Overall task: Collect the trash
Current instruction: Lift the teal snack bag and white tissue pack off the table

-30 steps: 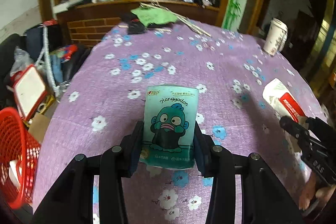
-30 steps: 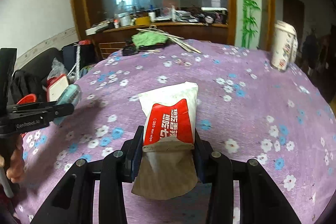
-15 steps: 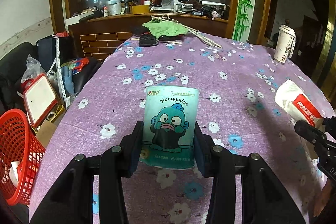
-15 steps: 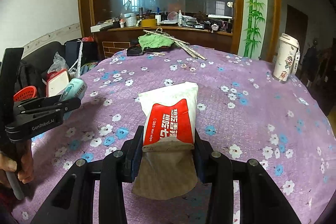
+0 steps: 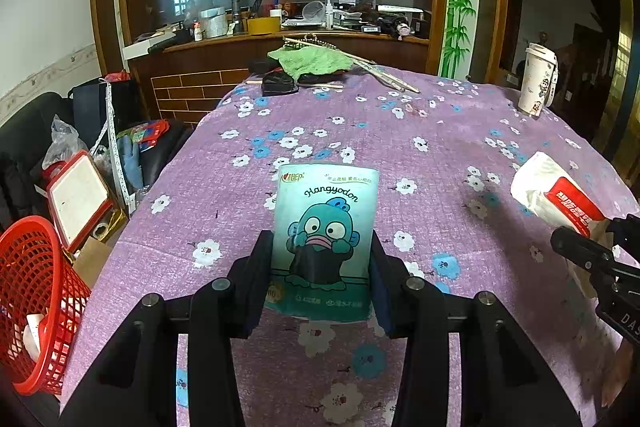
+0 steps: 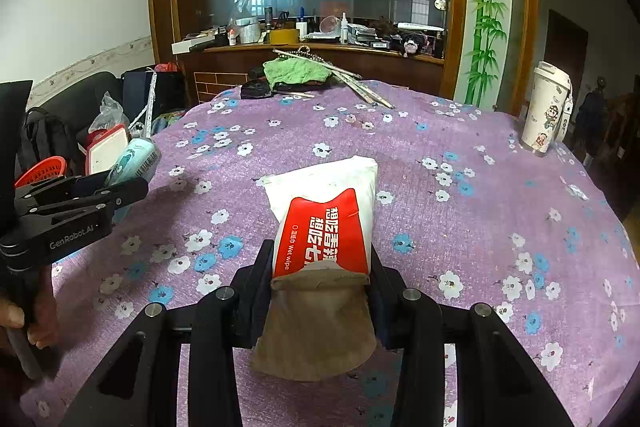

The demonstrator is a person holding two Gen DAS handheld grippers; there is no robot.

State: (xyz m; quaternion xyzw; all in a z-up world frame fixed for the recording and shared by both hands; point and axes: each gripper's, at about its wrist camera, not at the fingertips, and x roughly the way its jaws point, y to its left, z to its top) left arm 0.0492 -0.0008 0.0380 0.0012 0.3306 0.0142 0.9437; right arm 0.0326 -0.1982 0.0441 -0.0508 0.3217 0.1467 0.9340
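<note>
**2 packets gripped above the flowered table**

The left gripper pinches a teal tissue packet printed with a cartoon fish and the word "Hangyodon". Its 2 fingers press against the packet's left and right edges, and the packet stands upright between them, lifted over the purple tablecloth with white and blue flowers. In the right wrist view the same packet shows edge-on at the left, poking out of the left gripper, with a hand wrapped round the handle below.

The right gripper clamps a white and red wet-wipe packet together with a brown paper piece that hangs from the packet's lower end toward the camera. Both fingers bear on the sides of this bundle, which is also held clear of the cloth. From the left wrist view the wet-wipe packet appears at the right edge, with the right gripper's black frame beside it.

A red mesh basket sits below the table's left edge, off the cloth, with some white scraps inside. At the far side of the table lie a green cloth, a dark pouch and some long thin sticks. A white lidded cup with cartoon figures stands upright near the far right rim.
</note>
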